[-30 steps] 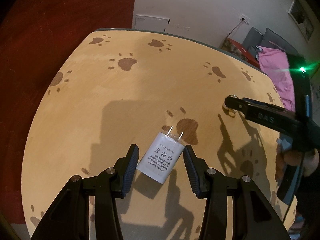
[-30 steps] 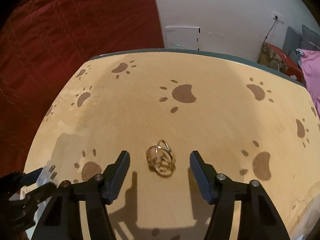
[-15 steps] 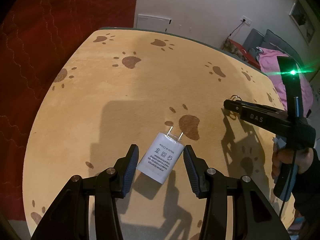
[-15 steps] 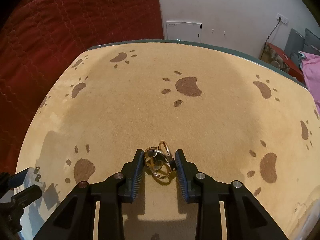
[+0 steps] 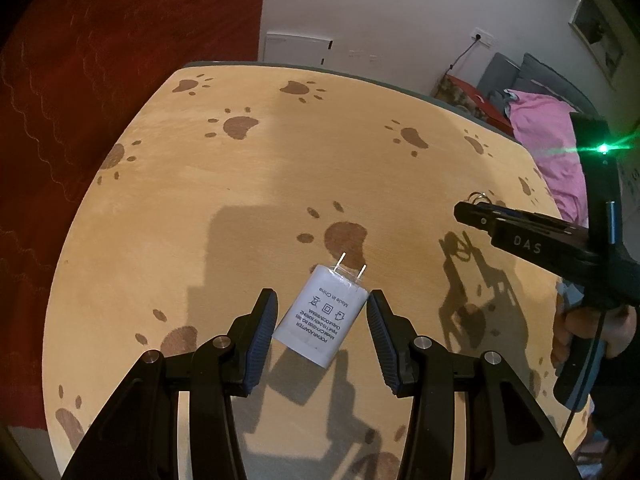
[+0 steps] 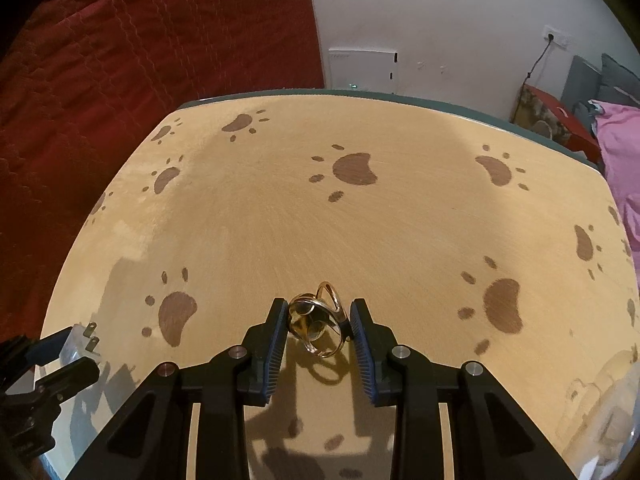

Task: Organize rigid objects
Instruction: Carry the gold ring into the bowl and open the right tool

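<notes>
My left gripper [image 5: 322,316] is shut on a white power adapter [image 5: 322,318], prongs pointing away, held above the paw-print table [image 5: 240,208]. My right gripper [image 6: 319,322] is shut on a bunch of metal rings [image 6: 318,322], gold and silver, lifted just off the table [image 6: 280,220]. In the left wrist view the right gripper [image 5: 476,210] reaches in from the right with the rings [image 5: 478,197] poking out at its tip. In the right wrist view the left gripper [image 6: 66,354] with the adapter [image 6: 76,346] shows at the lower left.
A red quilted cover [image 6: 120,60] lies beyond the table's left side. A white wall [image 6: 440,20] stands behind the table's far edge. A pink cloth [image 5: 552,148] and grey cushions [image 5: 536,74] sit to the right.
My right gripper closed on the metal rings and raised them off the table. My left gripper kept hold of the adapter and rose slightly.
</notes>
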The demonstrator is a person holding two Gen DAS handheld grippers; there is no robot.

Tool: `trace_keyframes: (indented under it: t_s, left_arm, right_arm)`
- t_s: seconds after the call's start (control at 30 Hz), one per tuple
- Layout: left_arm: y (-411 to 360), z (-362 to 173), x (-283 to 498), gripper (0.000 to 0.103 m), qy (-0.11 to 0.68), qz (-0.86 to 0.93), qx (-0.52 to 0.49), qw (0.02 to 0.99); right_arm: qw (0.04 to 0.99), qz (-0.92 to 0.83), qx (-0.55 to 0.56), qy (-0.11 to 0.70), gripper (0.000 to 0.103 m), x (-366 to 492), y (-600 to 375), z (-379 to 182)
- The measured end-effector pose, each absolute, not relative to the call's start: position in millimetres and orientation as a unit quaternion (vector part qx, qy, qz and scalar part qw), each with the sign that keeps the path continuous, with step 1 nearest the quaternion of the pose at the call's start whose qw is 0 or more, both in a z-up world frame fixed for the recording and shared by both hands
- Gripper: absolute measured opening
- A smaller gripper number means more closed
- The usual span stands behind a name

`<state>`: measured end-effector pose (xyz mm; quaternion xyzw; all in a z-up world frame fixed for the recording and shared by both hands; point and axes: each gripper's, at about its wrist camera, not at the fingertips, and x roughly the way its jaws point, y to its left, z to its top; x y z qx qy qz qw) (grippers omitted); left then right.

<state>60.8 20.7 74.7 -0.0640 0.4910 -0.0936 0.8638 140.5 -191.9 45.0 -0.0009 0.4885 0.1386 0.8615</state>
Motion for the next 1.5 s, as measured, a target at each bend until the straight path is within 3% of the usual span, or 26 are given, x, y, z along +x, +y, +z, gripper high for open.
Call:
trace_keyframes:
  t_s: [1.5]
  left_arm:
    - [-145,125,-35,0.047,0.468,-0.150,-0.014,0.871]
  right_arm:
    - [0.882,0.056,0.068,0.463,0.034,3,-395,92]
